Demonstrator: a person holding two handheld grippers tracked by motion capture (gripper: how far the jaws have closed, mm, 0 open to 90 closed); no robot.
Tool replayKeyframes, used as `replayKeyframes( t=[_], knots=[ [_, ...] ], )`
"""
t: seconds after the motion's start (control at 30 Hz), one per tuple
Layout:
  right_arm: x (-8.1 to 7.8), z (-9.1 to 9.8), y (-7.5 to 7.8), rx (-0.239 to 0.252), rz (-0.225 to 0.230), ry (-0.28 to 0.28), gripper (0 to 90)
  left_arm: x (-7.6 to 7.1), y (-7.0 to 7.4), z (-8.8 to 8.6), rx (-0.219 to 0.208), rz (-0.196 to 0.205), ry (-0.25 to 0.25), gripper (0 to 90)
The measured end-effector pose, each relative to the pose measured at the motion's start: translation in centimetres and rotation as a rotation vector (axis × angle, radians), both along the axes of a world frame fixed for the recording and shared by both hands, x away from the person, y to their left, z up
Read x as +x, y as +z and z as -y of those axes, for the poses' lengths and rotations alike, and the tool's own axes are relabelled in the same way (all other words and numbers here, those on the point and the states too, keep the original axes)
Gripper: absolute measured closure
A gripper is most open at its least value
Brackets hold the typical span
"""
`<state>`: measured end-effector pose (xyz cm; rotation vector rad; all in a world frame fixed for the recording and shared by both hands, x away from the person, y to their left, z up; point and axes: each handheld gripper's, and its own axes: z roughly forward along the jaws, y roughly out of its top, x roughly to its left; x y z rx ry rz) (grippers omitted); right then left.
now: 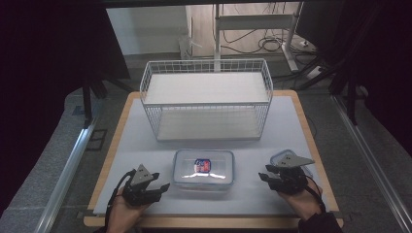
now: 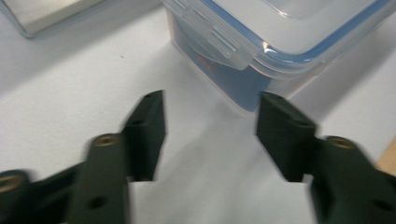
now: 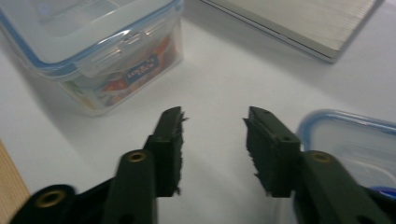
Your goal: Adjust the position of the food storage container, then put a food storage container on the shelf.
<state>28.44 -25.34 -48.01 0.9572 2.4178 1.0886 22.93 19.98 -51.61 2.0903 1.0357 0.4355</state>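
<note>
My left tool [image 1: 158, 184] and right tool [image 1: 266, 173] are both released, grasping nothing, flanking the lidded container [image 1: 203, 168] lying between them on the tabletop [image 1: 145, 155], ready for a two-sided pickup. Its contents are blurred; a second small container [image 3: 355, 140] beside my right tool is cut off.

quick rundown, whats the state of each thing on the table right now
clear plastic box with blue-sealed lid: lid on, side latch down, apart from both grippers
white wire basket: upright, nothing inside
smaller clear blue-rimmed container: beside right gripper, untouched
left hand-held gripper: open
right hand-held gripper: open
</note>
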Motion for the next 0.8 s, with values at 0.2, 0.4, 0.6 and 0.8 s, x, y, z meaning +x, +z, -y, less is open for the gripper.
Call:
replayKeyframes(
  t=[0.2,0.4,0.6,0.8],
  knots=[
    [0.1,-0.7,-0.6,0.006,-0.001,0.035,37.1,0.1,-0.2,0.1,0.020,-0.002,0.012,20.7],
    [0.2,-1.0,-0.9,0.028,-0.012,0.050,26.4,0.2,-0.3,0.1,0.030,-0.005,0.023,11.9],
    [0.3,-1.3,-1.3,0.020,-0.031,0.054,22.6,0.2,-0.3,0.1,0.027,-0.006,0.020,8.1],
    [0.3,-1.3,-1.3,0.027,-0.033,0.055,19.6,0.2,-0.1,-0.2,0.000,0.008,0.035,5.4]
  ],
)
